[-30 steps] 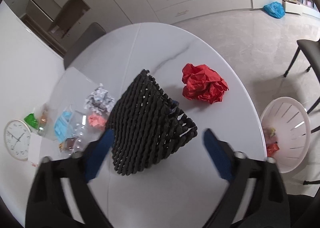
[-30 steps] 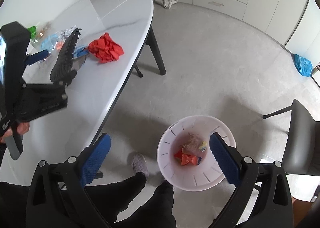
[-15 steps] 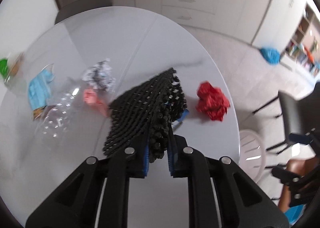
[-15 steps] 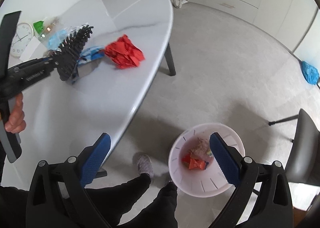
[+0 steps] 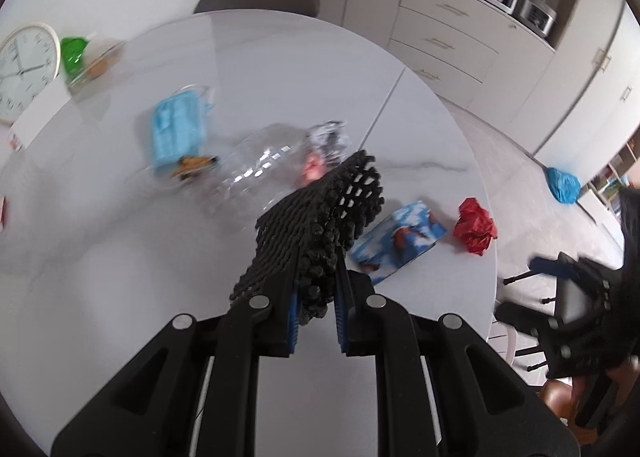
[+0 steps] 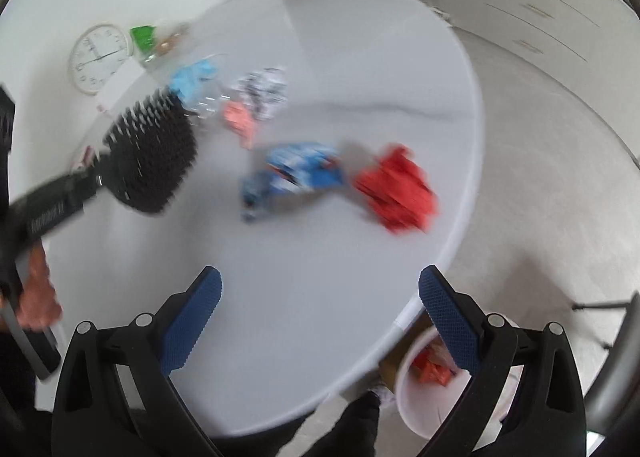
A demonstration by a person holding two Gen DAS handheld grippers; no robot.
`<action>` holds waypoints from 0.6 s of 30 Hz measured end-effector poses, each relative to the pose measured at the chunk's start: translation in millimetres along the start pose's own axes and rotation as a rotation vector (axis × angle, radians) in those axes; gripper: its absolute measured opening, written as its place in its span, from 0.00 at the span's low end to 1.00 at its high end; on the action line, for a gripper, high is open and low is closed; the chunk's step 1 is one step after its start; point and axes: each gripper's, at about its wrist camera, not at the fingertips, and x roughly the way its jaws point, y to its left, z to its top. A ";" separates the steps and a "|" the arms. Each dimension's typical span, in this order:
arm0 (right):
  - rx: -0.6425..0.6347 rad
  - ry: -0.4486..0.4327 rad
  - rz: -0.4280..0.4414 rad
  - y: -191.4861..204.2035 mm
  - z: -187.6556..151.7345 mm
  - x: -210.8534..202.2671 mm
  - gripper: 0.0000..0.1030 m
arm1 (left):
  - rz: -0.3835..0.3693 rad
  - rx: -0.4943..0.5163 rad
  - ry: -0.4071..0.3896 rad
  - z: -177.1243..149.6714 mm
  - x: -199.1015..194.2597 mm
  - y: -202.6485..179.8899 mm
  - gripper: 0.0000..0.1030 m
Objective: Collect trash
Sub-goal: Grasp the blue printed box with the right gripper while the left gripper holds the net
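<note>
Through the left wrist camera, the left gripper (image 5: 316,307) is clamping the near edge of a black foam net (image 5: 320,225), which is hanging lifted above the white table (image 5: 120,237) with its far end fanning out over a clear plastic bottle (image 5: 256,173). Lying beyond it are a blue face mask (image 5: 176,129), a crumpled silver wrapper (image 5: 328,139), a blue snack packet (image 5: 400,245) just beside the net, and a red paper ball (image 5: 476,225) near the table's edge. Through the right wrist camera, which is badly blurred, the right gripper (image 6: 320,321) is hovering over the table with its jaws standing wide apart and nothing between them; the blue snack packet (image 6: 296,173) and red paper ball (image 6: 396,193) are sitting ahead of it, and the white bin (image 6: 408,397) is showing below the table edge, seemingly with some trash already inside. The net is pinched only by one edge, so a quick swing toward the bin could be shaking it loose, or its dangling end could be dragging the bottle or packet off the table. The bin is also sitting low and partly tucked under the rim, so a release made too early could be dropping the net onto the floor.
</note>
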 end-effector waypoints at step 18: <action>-1.164 0.401 -0.016 68.9 55.4 94.6 0.90 | -0.009 -0.106 0.025 -43.1 -16.0 50.9 0.14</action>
